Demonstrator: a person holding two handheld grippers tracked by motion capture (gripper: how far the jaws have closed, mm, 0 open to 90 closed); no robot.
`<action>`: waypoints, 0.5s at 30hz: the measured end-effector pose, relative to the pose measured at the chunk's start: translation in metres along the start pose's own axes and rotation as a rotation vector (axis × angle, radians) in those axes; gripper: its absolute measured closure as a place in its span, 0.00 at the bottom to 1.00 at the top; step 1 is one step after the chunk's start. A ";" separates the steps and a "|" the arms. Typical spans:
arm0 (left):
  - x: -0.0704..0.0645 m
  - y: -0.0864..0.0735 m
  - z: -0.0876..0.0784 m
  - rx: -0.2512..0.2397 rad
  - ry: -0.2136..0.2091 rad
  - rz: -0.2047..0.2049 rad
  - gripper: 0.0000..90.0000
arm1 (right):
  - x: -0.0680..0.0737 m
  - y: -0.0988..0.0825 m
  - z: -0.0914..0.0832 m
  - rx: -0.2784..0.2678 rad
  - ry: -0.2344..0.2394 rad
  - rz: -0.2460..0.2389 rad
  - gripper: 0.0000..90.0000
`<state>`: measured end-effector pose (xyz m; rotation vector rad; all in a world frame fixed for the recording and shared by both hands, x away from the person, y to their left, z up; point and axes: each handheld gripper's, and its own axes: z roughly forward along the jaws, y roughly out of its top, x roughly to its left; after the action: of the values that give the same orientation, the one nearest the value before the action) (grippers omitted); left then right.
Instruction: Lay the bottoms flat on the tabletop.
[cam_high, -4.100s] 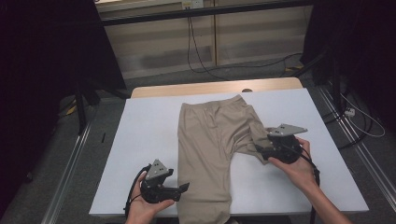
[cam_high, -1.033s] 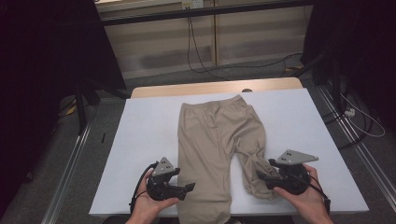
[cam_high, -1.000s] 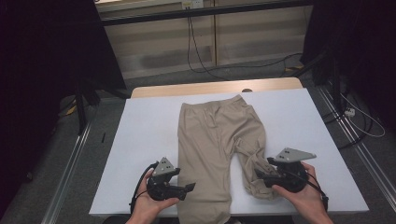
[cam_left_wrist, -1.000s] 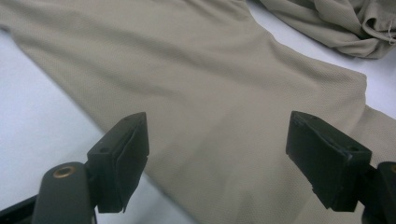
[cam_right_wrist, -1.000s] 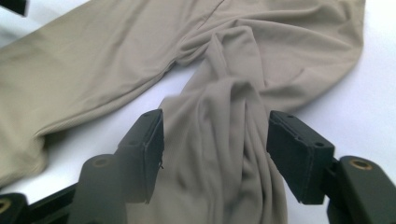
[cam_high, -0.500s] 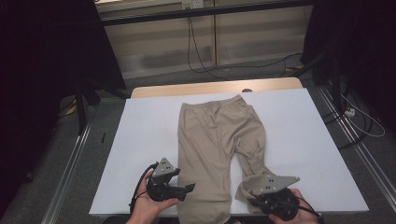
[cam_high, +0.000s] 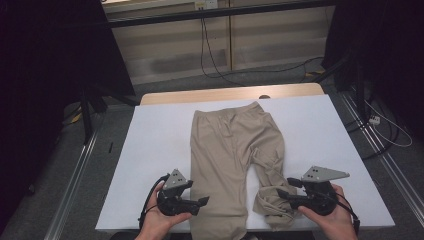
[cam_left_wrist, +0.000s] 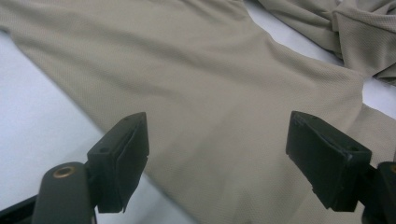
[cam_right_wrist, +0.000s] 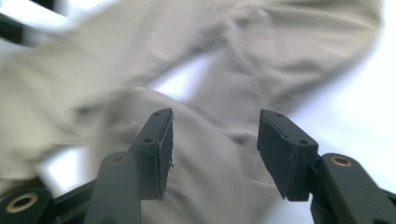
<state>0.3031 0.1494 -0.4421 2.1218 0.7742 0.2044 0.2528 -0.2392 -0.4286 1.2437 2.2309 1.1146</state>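
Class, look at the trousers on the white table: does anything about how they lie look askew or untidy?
Yes. On the beige trousers, one leg lies flat and straight, but the other leg is twisted and bunched into a crumpled heap near the table's front edge, just ahead of the right gripper, whose jaws stand open.

Plain beige trousers (cam_high: 227, 150), white table cover (cam_high: 155, 150), black hand-held grippers, pale wooden table edge (cam_high: 225, 94)

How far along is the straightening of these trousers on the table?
Done: the trousers lie flat at the waist, and the left leg is smooth. In hand: the right tongs, jaws just reopened and gripping nothing, sit at the bunched right leg; the left tongs hover open over the smooth leg. Left: the crumpled right leg is not yet pulled straight.
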 end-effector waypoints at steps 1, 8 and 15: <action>0.000 0.000 0.000 -0.001 0.000 0.000 0.24 | -0.002 -0.002 0.005 0.027 -0.007 0.003 0.47; 0.000 0.000 0.000 0.002 -0.002 -0.002 0.24 | 0.010 -0.010 0.033 0.153 0.020 -0.046 0.36; -0.001 0.000 0.001 0.007 -0.003 0.006 0.24 | 0.024 -0.008 0.034 0.153 0.066 -0.114 0.76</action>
<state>0.3031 0.1484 -0.4421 2.1306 0.7685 0.2020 0.2565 -0.2051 -0.4545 1.1350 2.4431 0.9714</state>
